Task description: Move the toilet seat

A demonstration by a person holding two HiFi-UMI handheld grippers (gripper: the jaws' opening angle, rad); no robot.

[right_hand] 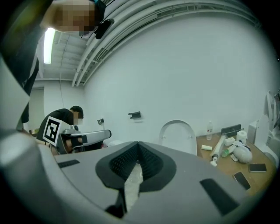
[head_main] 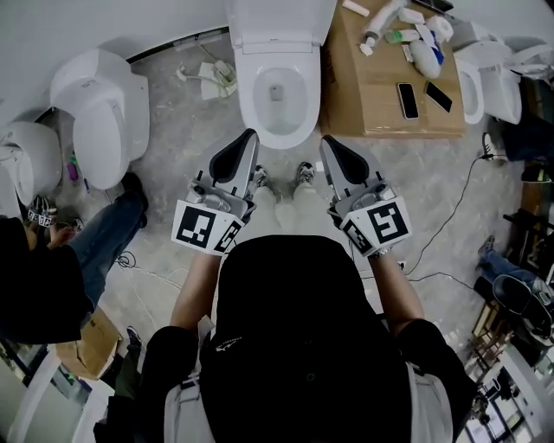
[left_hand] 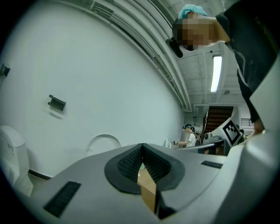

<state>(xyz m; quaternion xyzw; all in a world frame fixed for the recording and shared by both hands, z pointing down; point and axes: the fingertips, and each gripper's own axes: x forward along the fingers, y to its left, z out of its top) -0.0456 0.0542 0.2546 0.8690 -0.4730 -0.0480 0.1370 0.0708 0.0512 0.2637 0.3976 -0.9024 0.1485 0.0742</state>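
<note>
A white toilet (head_main: 279, 86) stands straight ahead against the wall, its bowl uncovered. Its seat and lid (head_main: 281, 22) are raised upright; they show as a white arch in the right gripper view (right_hand: 177, 135) and in the left gripper view (left_hand: 103, 143). My left gripper (head_main: 249, 138) hovers in front of the bowl's left front edge, jaws shut and empty (left_hand: 141, 151). My right gripper (head_main: 329, 144) hovers beside the bowl's right front edge, also shut with nothing between its jaws (right_hand: 138, 151). Neither touches the toilet.
A cardboard box (head_main: 381, 104) with bottles and two phones stands right of the toilet. More toilets stand at the left (head_main: 99, 117) and right (head_main: 485, 78). A person in jeans (head_main: 104, 238) crouches at the left. Cables (head_main: 450, 225) cross the floor.
</note>
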